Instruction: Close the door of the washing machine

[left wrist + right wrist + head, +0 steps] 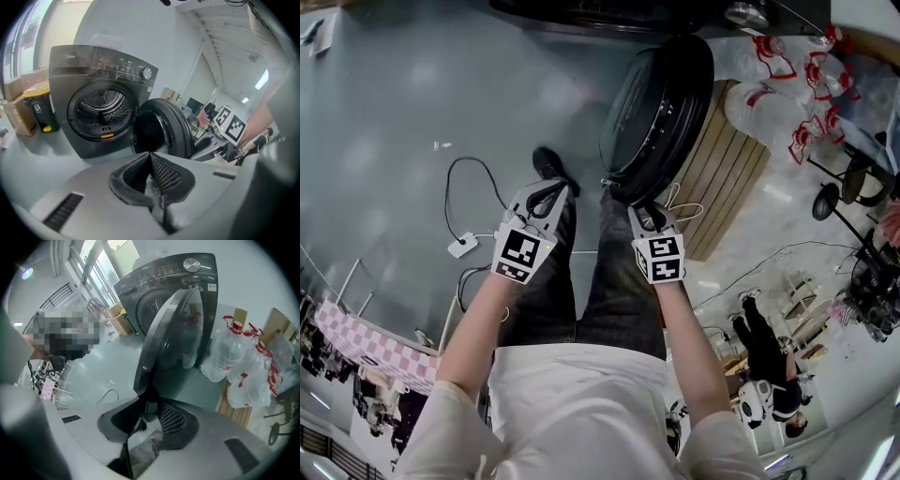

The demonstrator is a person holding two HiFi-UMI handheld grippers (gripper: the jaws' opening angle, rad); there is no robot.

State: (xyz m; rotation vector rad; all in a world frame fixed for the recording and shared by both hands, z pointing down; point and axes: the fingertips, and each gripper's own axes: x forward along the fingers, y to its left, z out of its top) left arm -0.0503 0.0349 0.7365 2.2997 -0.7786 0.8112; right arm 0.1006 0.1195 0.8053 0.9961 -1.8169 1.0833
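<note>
– Looking at the washing machine, is its door shut yet?

– No. The door stands wide open, swung out to the right of the round hole. We think the job has hardly begun. We have to push the door all the way in until it shuts.

– What are our grippers doing?

– Our right gripper has its fingers wide apart, and the near edge of the door is between them. We do not see them squeeze it. Our left gripper has its fingers pressed together and holds nothing. It is near the door, on the left.

– Is anything in the drum?

– It looks empty to us. On the right, clear jugs with red tops sit on a wooden pallet. We cannot tell what is in them.
</note>
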